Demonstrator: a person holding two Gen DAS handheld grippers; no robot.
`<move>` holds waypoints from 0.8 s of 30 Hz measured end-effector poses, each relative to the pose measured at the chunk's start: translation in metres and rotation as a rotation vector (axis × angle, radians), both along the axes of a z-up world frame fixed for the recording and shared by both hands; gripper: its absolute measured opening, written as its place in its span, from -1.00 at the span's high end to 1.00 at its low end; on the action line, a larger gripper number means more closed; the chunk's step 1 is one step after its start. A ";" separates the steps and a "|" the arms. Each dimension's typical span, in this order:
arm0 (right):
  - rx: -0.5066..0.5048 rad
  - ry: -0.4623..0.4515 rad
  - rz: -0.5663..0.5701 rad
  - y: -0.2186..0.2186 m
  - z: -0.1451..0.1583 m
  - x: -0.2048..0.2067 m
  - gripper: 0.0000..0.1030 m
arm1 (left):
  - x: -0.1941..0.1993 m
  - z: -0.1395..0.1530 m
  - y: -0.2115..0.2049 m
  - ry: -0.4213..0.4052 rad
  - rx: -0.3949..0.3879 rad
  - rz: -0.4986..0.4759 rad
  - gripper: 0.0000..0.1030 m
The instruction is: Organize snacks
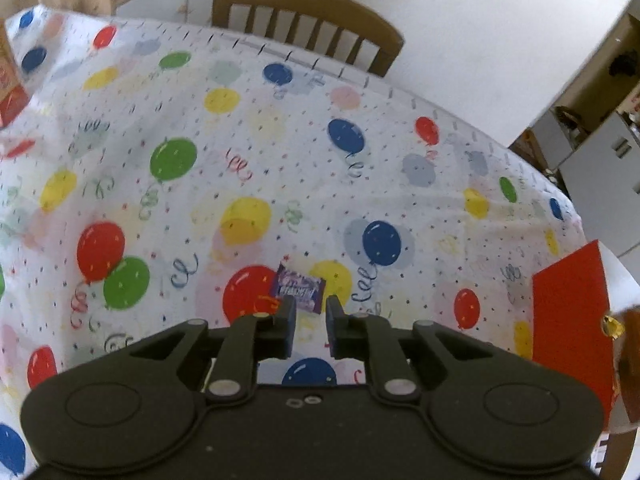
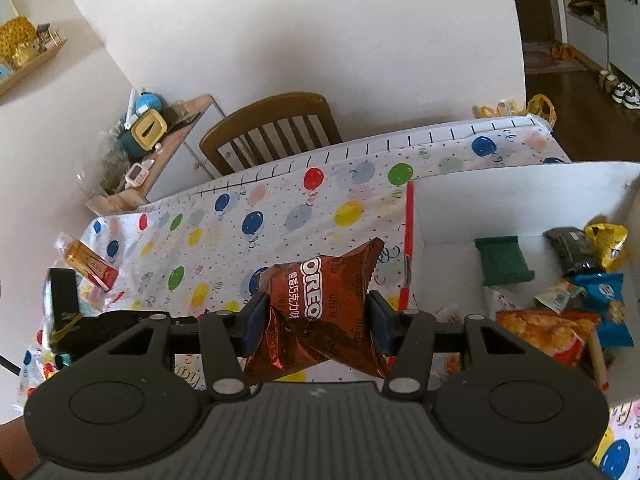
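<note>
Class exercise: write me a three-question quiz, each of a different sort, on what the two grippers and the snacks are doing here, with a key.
1. True or false: the right gripper grips a brown Oreo packet.
2. The small purple candy wrapper lies: A) in the white box; B) on the balloon tablecloth; C) on the wooden chair.
3. Fill in: the left gripper holds ____.

Key: 1 true; 2 B; 3 nothing.

left gripper [image 1: 311, 320] jaws parted, empty | purple candy [image 1: 299, 289] just ahead on balloon tablecloth [image 1: 280, 152]
</note>
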State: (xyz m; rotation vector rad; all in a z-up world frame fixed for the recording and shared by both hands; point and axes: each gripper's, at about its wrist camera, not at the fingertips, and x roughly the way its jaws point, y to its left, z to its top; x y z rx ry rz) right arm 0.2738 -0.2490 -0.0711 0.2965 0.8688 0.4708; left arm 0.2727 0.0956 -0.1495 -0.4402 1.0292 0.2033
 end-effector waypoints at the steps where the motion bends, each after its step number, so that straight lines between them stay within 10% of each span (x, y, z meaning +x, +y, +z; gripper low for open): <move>1: 0.006 -0.003 0.000 -0.003 0.001 -0.002 -0.02 | 0.001 -0.002 0.000 0.013 -0.006 0.012 0.76; 24: 0.075 -0.018 -0.013 -0.077 0.007 -0.010 -0.02 | 0.037 -0.027 -0.006 0.091 0.007 0.239 0.71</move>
